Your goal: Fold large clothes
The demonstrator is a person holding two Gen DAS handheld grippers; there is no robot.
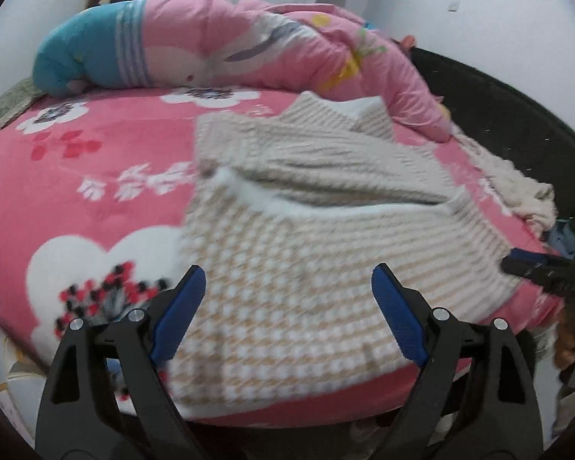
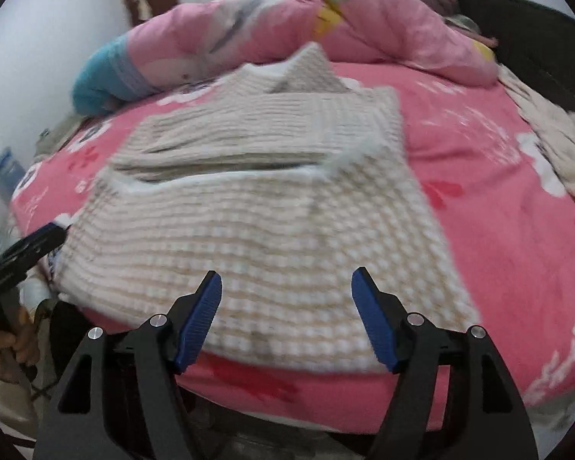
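Bed [image 1: 76, 199]: pink flowered cover, fills both views.
Quilt [image 1: 249, 46]: pink, bunched along the top of the frame.
Sweater [image 1: 306, 230]: beige knit, folded, centre of frame on the bed.
Left gripper [image 1: 287, 306]: jaws wide apart, holding nothing.
Right gripper [image 2: 286, 308]: jaws apart, empty, above the sweater's near edge.

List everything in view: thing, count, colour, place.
sweater: one, beige and white knit, partly folded at the bed's near edge
bed sheet: one, pink with white flowers, covers the bed
quilt: one, pink with a blue end, bunched along the far side
cream cloth: one, at the bed's right edge
left gripper: one, black with blue pads, open above the sweater
right gripper: one, same colours, open, nothing between the pads
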